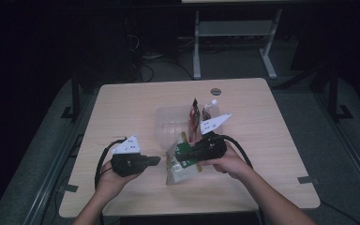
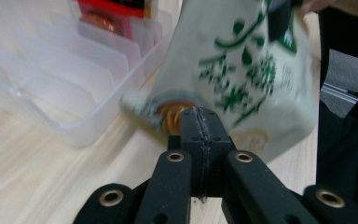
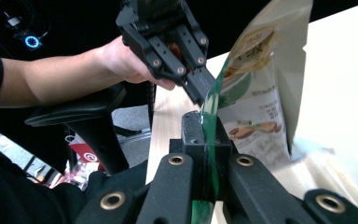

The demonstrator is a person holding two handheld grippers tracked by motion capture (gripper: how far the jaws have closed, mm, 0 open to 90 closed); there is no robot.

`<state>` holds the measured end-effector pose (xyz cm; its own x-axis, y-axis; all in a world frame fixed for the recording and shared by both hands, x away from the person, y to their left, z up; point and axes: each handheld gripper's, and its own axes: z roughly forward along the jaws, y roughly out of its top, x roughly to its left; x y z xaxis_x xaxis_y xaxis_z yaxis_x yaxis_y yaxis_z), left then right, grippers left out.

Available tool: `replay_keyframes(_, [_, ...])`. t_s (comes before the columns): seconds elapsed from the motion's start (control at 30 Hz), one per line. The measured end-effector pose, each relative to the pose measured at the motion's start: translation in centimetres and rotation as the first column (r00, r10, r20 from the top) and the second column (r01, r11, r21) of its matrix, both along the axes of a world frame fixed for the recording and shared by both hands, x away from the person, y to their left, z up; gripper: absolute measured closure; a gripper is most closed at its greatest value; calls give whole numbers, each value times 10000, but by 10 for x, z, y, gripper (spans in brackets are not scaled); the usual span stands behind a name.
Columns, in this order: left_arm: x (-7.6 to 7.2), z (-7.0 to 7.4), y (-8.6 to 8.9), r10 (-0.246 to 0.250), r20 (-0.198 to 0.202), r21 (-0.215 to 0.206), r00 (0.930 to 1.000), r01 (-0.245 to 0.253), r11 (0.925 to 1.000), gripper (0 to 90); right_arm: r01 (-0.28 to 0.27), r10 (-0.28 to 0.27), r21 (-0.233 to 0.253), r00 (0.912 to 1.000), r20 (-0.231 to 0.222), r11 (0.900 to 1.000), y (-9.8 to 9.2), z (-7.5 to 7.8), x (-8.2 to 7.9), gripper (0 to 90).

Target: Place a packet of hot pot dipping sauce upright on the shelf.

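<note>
A cream snack pouch (image 1: 180, 164) with green lettering and leaf marks is standing slightly tilted near the front middle of the wooden table (image 1: 272, 140), its lower part showing a picture of nuts in the right gripper view (image 3: 256, 126). The right gripper (image 1: 187, 157) is pinching the pouch's green edge between jaws that are pressed tight on it, the green strip running up between them in its own view (image 3: 204, 135). The left gripper (image 1: 154, 161) is sitting just beside the pouch's left side, its jaws pressed together with nothing between them, tips close against the lower corner of the pouch (image 2: 242, 70). Just behind the pouch a clear plastic organizer tray (image 1: 166, 122) with thin dividers (image 2: 74, 70) is resting on the table, red packets (image 1: 194, 115) standing upright in its far slots
</note>
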<state>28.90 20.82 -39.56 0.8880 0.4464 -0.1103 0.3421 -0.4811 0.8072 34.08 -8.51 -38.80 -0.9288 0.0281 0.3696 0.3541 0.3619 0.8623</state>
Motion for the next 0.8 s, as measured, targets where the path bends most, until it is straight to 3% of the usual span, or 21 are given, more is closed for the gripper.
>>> replay_keyframes(0.33, [-2,-17,12,90,-793,855,9968,-22,9963,598,329,-326,-45,9982,493,9994,-8,16,-1,900])
replay_keyframes(0.53, [-1,-28,7,-202,-1002,1608,9948,362,9863,437,423,-417,-62,9965,731,9991,-10,25,-1,900])
replay_keyframes(0.8, [0,-37,3,-259,-1305,1793,9911,493,9826,307,696,-702,105,9931,942,9975,-13,36,5,900])
